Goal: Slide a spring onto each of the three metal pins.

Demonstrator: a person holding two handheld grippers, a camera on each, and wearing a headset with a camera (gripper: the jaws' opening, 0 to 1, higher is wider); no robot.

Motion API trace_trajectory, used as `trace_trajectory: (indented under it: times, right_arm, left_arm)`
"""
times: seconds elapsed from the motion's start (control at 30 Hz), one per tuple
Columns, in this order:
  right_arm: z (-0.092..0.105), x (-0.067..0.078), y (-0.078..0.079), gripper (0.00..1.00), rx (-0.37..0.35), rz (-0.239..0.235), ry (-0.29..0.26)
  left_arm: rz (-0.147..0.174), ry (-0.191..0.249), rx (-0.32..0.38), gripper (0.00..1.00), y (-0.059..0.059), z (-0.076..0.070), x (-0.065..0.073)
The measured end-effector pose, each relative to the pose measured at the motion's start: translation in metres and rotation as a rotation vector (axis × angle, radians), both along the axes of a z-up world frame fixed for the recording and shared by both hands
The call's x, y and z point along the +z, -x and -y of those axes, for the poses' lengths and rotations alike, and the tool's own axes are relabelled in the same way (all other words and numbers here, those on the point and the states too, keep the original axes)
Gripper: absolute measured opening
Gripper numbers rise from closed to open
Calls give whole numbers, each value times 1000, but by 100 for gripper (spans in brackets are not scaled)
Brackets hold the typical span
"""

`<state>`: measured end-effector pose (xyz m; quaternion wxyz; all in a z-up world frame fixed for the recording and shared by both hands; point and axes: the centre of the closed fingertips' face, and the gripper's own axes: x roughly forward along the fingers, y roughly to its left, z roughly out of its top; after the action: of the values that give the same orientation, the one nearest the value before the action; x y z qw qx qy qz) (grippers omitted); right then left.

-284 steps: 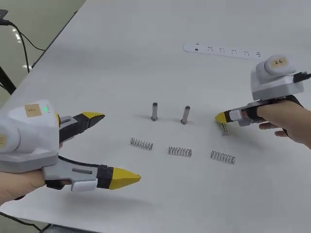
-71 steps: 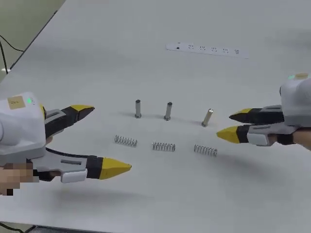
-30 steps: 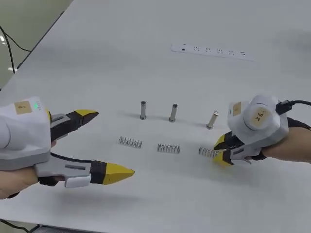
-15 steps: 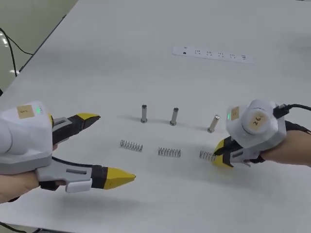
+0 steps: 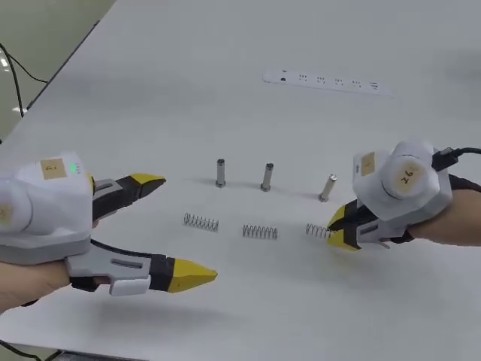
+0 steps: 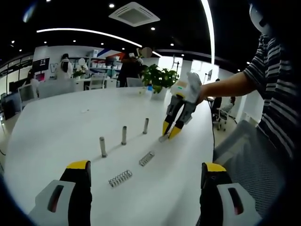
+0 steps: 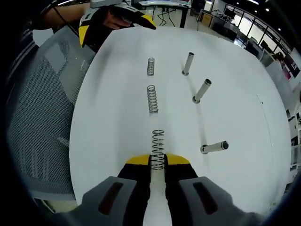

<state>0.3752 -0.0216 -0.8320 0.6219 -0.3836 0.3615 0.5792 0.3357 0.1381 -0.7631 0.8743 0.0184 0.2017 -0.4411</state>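
Observation:
Three metal pins stand on the white table: left pin point(image 5: 220, 171), middle pin point(image 5: 267, 176) and right pin point(image 5: 328, 187), which leans a little. In front of them lie the left spring point(image 5: 201, 222), the middle spring point(image 5: 260, 232) and the right spring point(image 5: 318, 230). My right gripper point(image 5: 338, 226) is shut on the near end of the right spring point(image 7: 158, 146), which lies along the table ahead of the jaws. The right pin point(image 7: 214, 147) is just to the side of it. My left gripper point(image 5: 176, 228) hovers open at the near left, holding nothing, short of the left spring point(image 6: 120, 178).
A white power strip point(image 5: 327, 81) lies at the far side of the table. The table's left edge point(image 5: 68, 75) runs diagonally, with a black cable beyond it. A mesh chair point(image 7: 42, 117) stands beside the table.
The right gripper, once at the right pin, opened, dropped to the right spring and closed on its end. The left gripper has stayed open at the near left.

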Motion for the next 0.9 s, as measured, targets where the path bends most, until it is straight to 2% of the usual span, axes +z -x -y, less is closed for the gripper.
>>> trace_trajectory:
  times: [0.4,0.57,0.63,0.67,0.73,0.8,0.83,0.9]
  right_arm:
    - [-33,44,22,8,103,37,-58]
    - [-40,52,27,8,125,54,-61]
    - [-41,54,29,8,124,53,-67]
    - [-42,54,29,8,124,51,-69]
    - [-43,54,31,8,124,49,-70]
    - [-44,54,32,8,125,51,-71]
    - [-44,53,32,8,122,48,-70]
    - [-45,53,33,8,121,49,-73]
  left_arm:
    - [-4,7,-106,84,3,30,0]
    - [-7,23,-135,76,0,37,-1]
    - [-1,28,-149,71,-1,40,-1]
    - [12,37,-165,68,-2,43,1]
    - [10,46,-188,62,-3,48,-1]
    - [29,51,-229,54,-2,54,0]
    - [25,54,-237,50,-2,56,0]
    - [34,63,-243,47,-5,61,0]
